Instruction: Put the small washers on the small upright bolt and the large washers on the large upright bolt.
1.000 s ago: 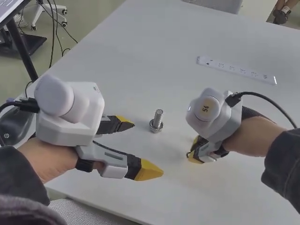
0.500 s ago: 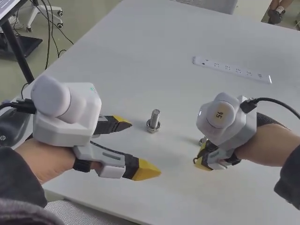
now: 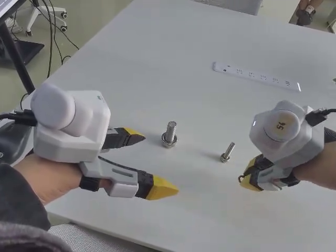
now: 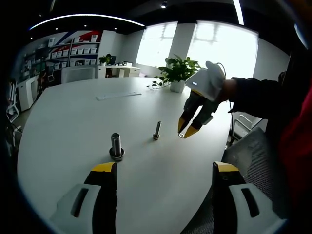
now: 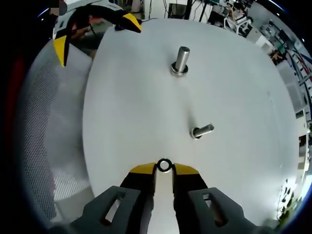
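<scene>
The large bolt [image 3: 169,133] stands upright mid-table with a washer around its base, also seen in the left gripper view [image 4: 116,145] and the right gripper view [image 5: 181,60]. The small bolt [image 3: 227,151] stands on its head to its right [image 4: 156,130] [image 5: 201,131]. My right gripper [image 3: 251,181] hovers right of the small bolt, shut on a small washer [image 5: 164,165], a ring that also shows between its tips [image 4: 181,133]. My left gripper [image 3: 149,163] is open and holds nothing, left of the large bolt [image 4: 165,168].
A white power strip [image 3: 257,77] lies at the far side of the white table [image 3: 157,63]. The table's near edge runs just below both grippers. Chair legs and cables are on the floor at the far left.
My right gripper has moved to the right, off the small bolt, which now stands uncovered. The left gripper has barely moved.
</scene>
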Tool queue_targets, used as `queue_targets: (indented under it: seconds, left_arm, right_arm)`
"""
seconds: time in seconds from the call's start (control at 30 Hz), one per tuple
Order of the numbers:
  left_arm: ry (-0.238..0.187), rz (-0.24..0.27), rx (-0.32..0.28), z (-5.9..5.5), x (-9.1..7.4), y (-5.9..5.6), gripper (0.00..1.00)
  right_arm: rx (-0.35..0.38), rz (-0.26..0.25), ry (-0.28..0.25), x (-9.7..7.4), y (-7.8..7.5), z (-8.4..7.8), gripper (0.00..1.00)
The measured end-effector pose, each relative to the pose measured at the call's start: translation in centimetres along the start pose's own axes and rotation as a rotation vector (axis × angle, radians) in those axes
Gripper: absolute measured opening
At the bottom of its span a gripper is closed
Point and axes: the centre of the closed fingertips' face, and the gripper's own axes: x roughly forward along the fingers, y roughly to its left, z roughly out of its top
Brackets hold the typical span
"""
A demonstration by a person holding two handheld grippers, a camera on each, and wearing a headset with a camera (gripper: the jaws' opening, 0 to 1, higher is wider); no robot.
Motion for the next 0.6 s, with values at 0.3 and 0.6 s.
queue_targets:
  seconds: [0.3, 0.6]
  left_arm:
    - [0.002, -0.001, 0.001, 0.0, 0.1, 0.0, 0.80]
    - [0.001, 0.002, 0.000, 0.1, 0.1, 0.0, 0.79]
  right_arm:
    - [0.019, -0.036, -0.009, -1.5, -1.5, -0.2, 0.14]
    - [-0.015, -0.066, -0.027, -3.0, -2.6, 1.7, 0.14]
